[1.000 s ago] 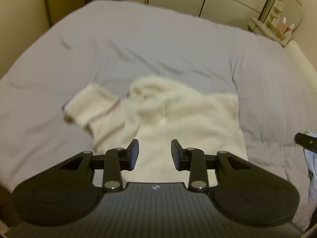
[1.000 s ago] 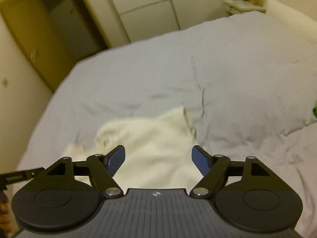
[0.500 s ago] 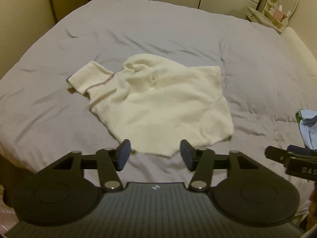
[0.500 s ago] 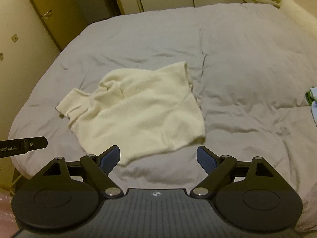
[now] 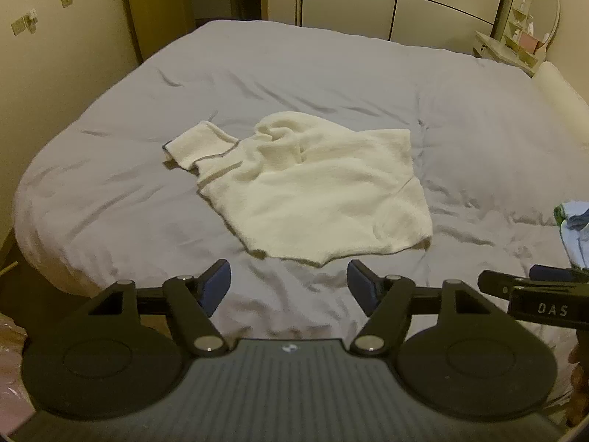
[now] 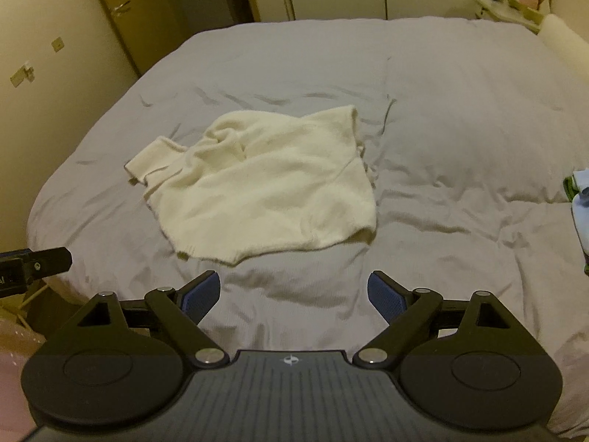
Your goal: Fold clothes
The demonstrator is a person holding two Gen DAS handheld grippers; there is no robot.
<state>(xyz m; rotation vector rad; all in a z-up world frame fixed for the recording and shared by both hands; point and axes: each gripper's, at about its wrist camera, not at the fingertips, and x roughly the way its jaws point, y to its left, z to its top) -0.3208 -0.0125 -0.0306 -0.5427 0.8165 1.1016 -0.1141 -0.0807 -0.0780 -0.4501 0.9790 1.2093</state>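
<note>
Both hands are backing away from the bed [image 5: 331,73] now, and the cream sweater [image 5: 316,199] that filled my view a second ago sits well out in front, lying on the grey sheet toward the near-left part of the mattress. Nothing in either grip. My left gripper [image 5: 289,283] was nearly pinched together a moment back; its fingers are opening now, only bare sheet showing between them. My right gripper [image 6: 293,293] was already wide and its fingers are opening further too, again with nothing between them but wrinkled sheet.

So the sweater is let go and resting on its own. From here it looks folded over into a rough block: the turtleneck collar [image 5: 197,143] sticks out to the left, there's a bunched hump up near the neck, and the bottom hem lies nearest me, a bit wavy. I'd say one fold has gone in but it isn't tidy; that lump near the collar wants flattening and the shape is skewed.

Off to the right edge I can see a small stack of blue clothes [image 5: 574,228], well apart from the sweater. I reckon the next thing is to come back in for another fold.
</note>
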